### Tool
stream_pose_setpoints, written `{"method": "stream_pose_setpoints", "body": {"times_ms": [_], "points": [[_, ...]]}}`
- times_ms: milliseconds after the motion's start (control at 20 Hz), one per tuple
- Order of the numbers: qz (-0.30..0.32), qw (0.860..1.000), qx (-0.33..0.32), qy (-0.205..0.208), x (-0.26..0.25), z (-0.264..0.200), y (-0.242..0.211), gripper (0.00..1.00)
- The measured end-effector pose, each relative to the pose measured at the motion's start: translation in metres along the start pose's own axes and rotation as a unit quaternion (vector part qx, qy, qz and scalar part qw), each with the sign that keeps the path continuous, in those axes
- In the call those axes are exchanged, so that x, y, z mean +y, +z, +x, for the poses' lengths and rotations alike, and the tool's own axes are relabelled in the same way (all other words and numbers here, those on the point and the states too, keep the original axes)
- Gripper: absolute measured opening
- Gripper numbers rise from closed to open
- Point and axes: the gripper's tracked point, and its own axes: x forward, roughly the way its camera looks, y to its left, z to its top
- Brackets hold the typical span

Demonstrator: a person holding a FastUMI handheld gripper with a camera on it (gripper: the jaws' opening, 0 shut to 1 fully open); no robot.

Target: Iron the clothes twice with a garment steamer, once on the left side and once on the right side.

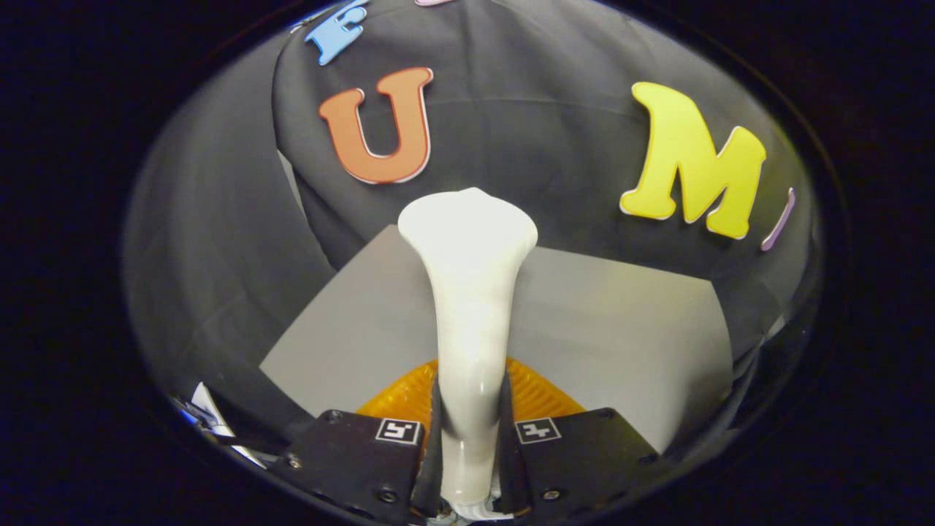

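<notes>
Both fingers of my tongs (pixel 471 431) clamp the garment steamer (pixel 467 307) by its narrow neck, head raised above the grey tabletop (pixel 621 329). It looks rigid, smooth, likely slippery and top-heavy; I'd grip low.

The tool (pixel 471 431) shows as two broad, flat blocks set side by side, each a dark, matte, angular housing with slanted outer edges. On the inner top corner of each block sits a small square marker (pixel 398 430), white with a black blocky pattern, one on the left and one on the right. Small round screws (pixel 388 496) dot the housings: one near each outer top corner and others lower down by the inner edges. Two narrow fingers (pixel 437 420) rise from the inner edges of the blocks, slim and upright, facing each other.
</notes>
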Motion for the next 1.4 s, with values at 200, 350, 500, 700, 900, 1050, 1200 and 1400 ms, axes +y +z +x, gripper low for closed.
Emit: {"method": "stream_pose_setpoints", "body": {"times_ms": [200, 350, 500, 700, 900, 1050, 1200, 1400], "points": [[0.005, 0.999, -0.045, 0.023, 0.0, -0.054, 0.008, 0.33], [-0.001, 0.996, -0.088, 0.029, -0.008, -0.106, 0.01, 0.32], [0.002, 0.991, -0.131, 0.032, -0.026, -0.165, 0.01, 0.32], [0.014, 0.981, -0.191, 0.014, -0.07, -0.242, 0.0, 0.32], [0.03, 0.974, -0.225, 0.003, -0.112, -0.317, -0.026, 0.32], [0.039, 0.968, -0.248, -0.004, -0.151, -0.364, -0.037, 0.32], [0.05, 0.958, -0.281, -0.033, -0.191, -0.405, -0.034, 0.32], [0.043, 0.936, -0.341, -0.077, -0.236, -0.448, -0.018, 0.32]]}}
